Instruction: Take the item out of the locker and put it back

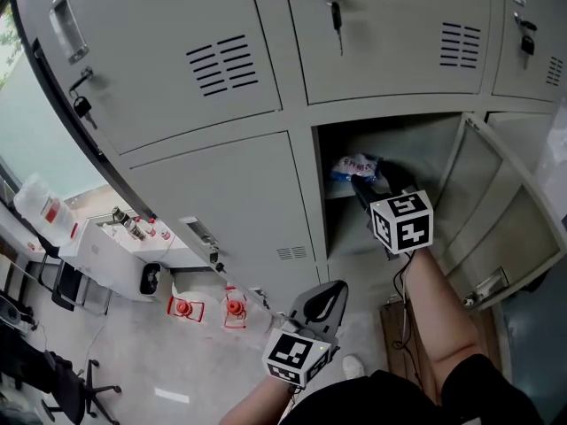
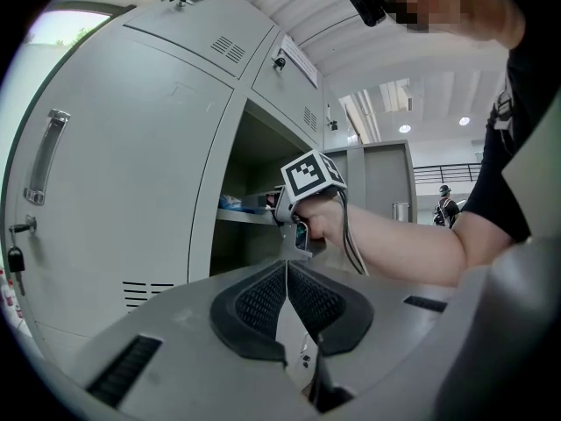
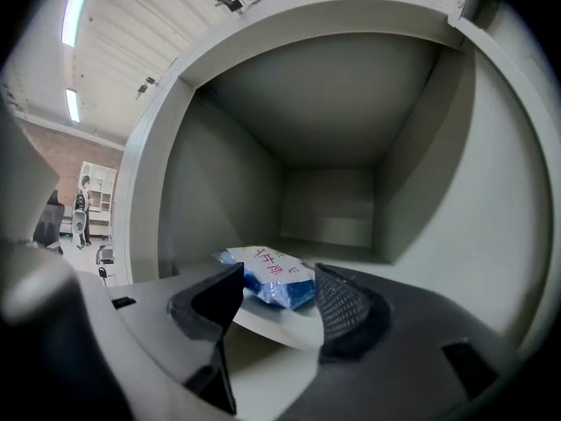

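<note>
A blue and white snack packet (image 1: 356,166) (image 3: 267,274) lies on the shelf (image 3: 272,324) of the open locker compartment (image 1: 416,144). My right gripper (image 1: 365,189) (image 3: 279,276) reaches into that compartment. Its jaws stand wide apart on either side of the packet's near end and do not press on it. From the left gripper view the packet (image 2: 233,203) shows on the shelf just past the right gripper (image 2: 273,205). My left gripper (image 1: 330,296) (image 2: 287,272) hangs lower, outside the locker, shut with nothing between its pads.
The compartment's door (image 1: 498,209) stands swung out to the right. Closed locker doors (image 1: 221,193) surround it, some with keys (image 1: 337,14) in them. Two orange items (image 1: 232,308) sit on the floor at the left, near a white table (image 1: 115,246) and chairs. A person (image 2: 445,205) stands far off.
</note>
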`<state>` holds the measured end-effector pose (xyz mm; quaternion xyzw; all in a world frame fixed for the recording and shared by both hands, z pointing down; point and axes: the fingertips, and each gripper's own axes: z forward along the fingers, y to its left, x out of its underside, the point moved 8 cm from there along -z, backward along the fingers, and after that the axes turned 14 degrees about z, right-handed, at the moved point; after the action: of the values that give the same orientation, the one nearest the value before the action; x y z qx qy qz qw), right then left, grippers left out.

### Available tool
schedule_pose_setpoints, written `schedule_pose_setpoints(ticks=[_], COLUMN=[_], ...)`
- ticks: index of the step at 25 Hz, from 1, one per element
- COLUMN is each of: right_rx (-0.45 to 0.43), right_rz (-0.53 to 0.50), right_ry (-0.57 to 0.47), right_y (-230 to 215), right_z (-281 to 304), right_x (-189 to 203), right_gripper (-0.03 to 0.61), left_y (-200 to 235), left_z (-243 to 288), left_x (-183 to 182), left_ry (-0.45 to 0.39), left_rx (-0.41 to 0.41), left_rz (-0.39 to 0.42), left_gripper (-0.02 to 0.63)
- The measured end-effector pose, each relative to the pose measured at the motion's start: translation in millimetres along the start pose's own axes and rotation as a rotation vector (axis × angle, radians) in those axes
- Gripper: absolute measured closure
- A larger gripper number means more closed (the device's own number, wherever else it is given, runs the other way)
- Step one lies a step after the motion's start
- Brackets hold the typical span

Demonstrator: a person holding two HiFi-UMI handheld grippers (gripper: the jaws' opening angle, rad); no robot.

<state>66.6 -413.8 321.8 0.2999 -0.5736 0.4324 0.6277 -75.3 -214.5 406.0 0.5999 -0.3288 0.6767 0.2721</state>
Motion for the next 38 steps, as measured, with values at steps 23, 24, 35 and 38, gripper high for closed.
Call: schedule_pose_setpoints(ticks=[23, 24, 35, 38], right_rx=[-0.019, -0.019, -0.014, -0.006], right_rz=[-0.019, -0.018, -0.002, -0.005], right_ry=[0.017, 0.015, -0.018, -0.026], right_y=[9, 10, 26, 32], right_z=[-1, -2, -37, -54], right_x=[7, 7, 12, 14], right_gripper=[0.442, 0.445, 0.454, 0.454], left_y=[4, 4, -10, -17], left_z=[-11, -13, -41, -51], left_x=[-1, -1, -4, -5], left_ry=[0.0, 0.001, -0.009, -0.012], left_rx=[-0.007, -0.008, -0.006, -0.001], left_rz=[0.01, 0.011, 0.023, 0.02], left_gripper=[0.595, 0.594, 0.594, 0.594])
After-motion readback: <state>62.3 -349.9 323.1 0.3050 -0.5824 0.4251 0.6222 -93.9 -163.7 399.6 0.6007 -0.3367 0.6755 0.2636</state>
